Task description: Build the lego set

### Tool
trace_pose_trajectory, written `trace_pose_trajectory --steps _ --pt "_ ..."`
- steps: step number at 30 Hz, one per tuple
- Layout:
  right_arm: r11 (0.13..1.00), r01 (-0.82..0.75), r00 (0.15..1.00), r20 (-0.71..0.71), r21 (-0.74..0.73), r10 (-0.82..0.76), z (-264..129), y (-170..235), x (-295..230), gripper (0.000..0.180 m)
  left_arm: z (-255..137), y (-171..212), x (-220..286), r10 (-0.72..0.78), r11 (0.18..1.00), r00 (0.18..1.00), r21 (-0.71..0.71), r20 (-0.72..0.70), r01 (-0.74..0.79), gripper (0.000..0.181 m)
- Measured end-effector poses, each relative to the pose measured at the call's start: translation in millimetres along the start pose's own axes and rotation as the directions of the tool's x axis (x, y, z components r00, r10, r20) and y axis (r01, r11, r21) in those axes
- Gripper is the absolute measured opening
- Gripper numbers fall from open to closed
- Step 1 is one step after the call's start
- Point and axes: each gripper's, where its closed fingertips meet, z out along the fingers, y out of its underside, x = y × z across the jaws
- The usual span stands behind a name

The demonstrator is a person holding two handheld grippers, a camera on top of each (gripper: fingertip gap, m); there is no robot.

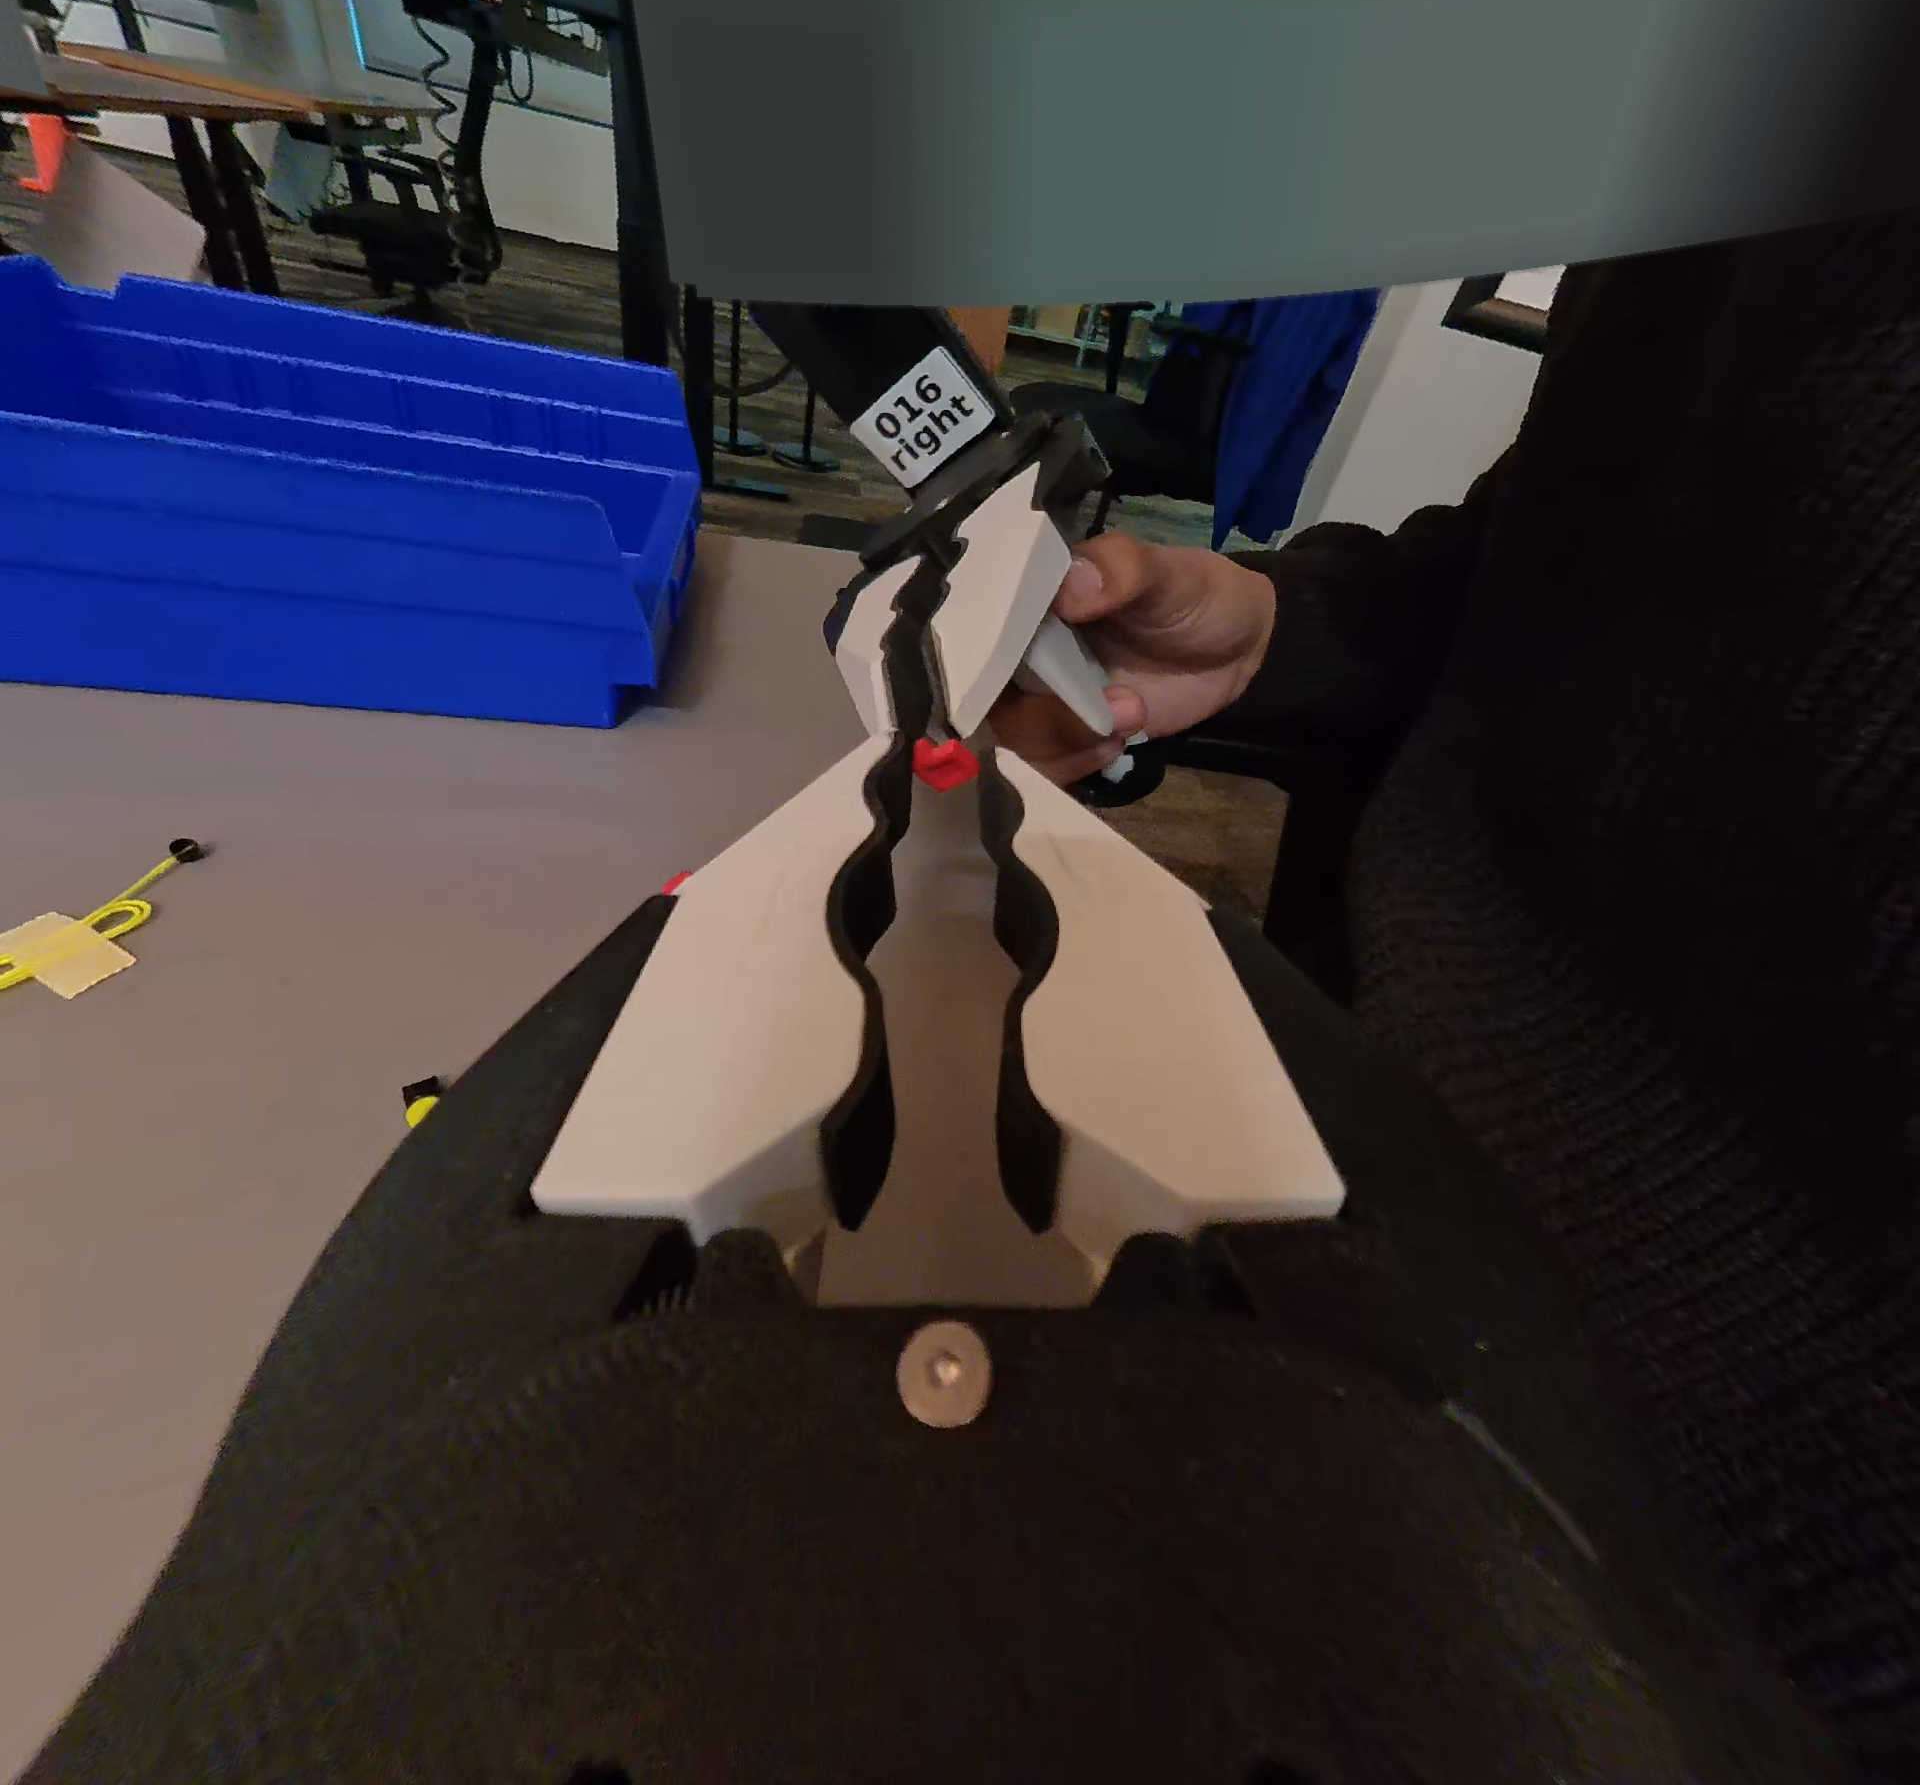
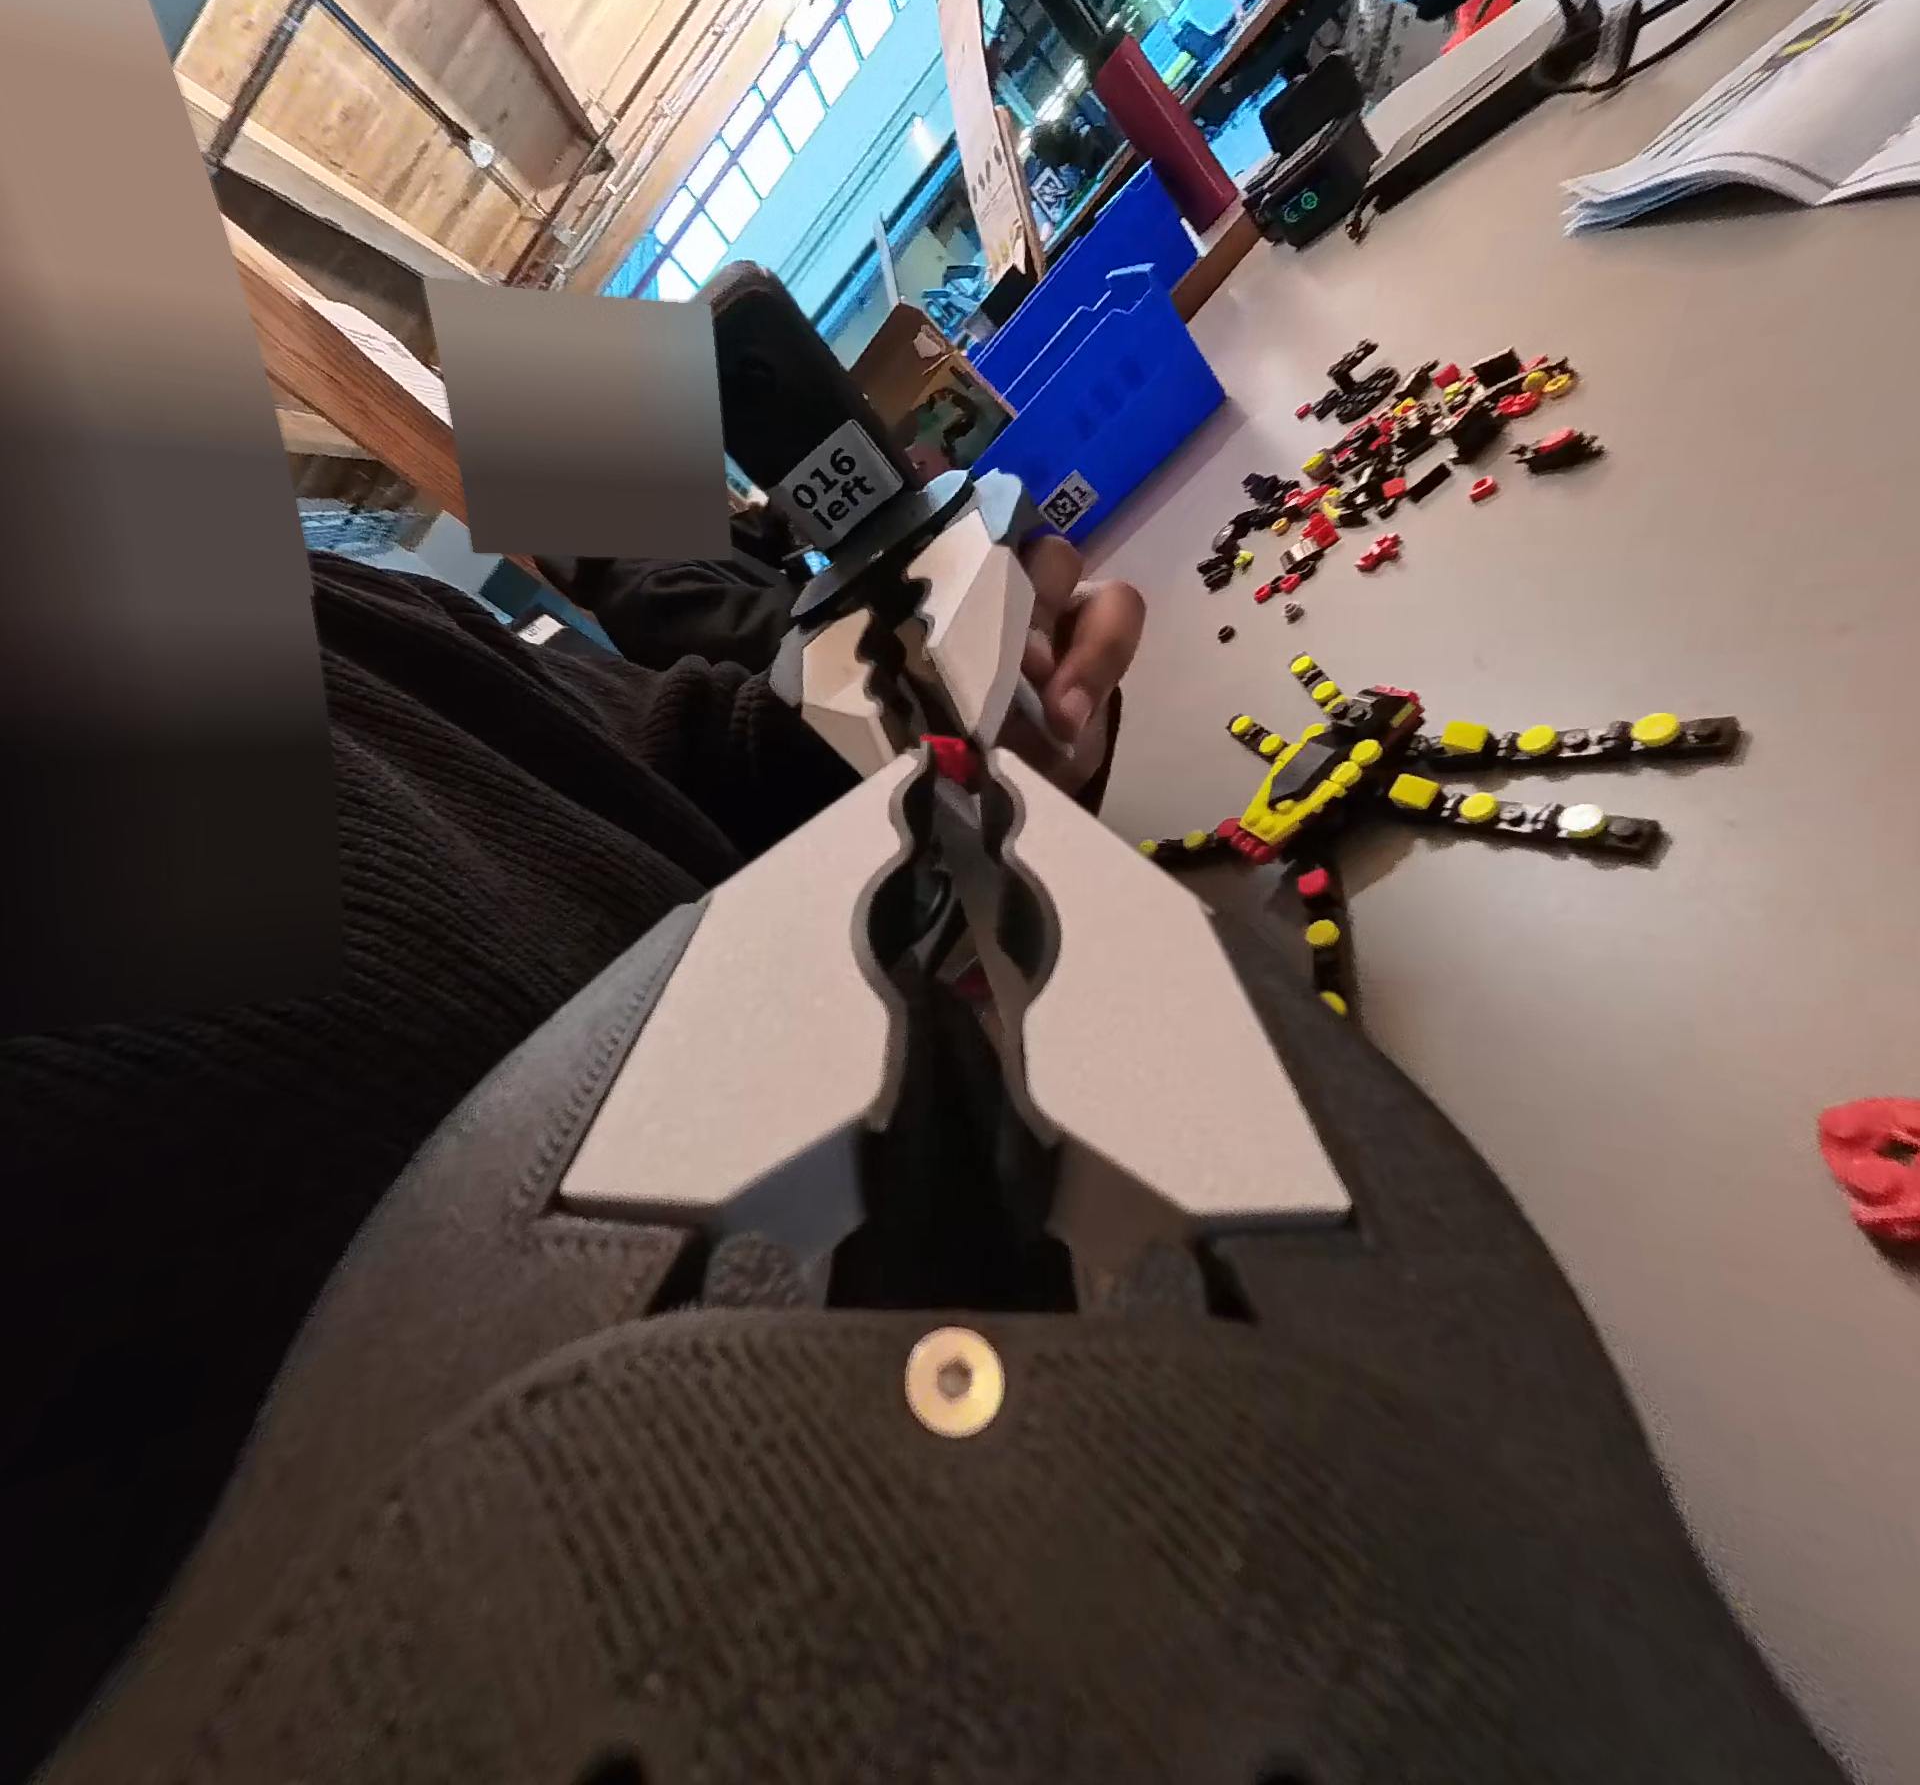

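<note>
In the left wrist view my left gripper (image 1: 940,771) is closed on a small red lego piece (image 1: 943,764) at its tips, held above the grey table (image 1: 312,800). My right gripper (image 1: 916,722) comes down from above and meets it tip to tip. In the right wrist view my right gripper (image 2: 951,779) is shut on a thin grey and dark lego part (image 2: 966,888) that runs between its fingers. The red piece (image 2: 948,756) sits where the two grippers meet. A partly built black, yellow and red model (image 2: 1351,790) with long arms lies on the table to the right.
A pile of loose black, red and yellow pieces (image 2: 1392,468) lies beyond the model. A blue bin (image 1: 312,530) stands at the back, also in the right wrist view (image 2: 1101,385). Papers (image 2: 1766,135), a red object (image 2: 1875,1174) and a taped yellow cord (image 1: 73,946) lie about. Only a small space, under 4 cm, lies between the two pairs of fingers.
</note>
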Motion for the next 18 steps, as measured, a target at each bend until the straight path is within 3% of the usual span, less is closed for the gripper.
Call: trace_pose_trajectory --steps 5,18 --pt "1.0 -0.025 1.0 0.017 -0.017 0.026 1.3 3.7 0.9 0.0 0.5 1.7 1.2 -0.016 1.0 1.0 0.0 -0.015 0.016 0.01" --pt "0.993 -0.115 0.99 0.076 -0.023 0.116 3.3 6.9 0.1 0.004 -0.6 0.0 4.4 -0.029 0.999 0.999 0.018 -0.039 0.03 0.01"
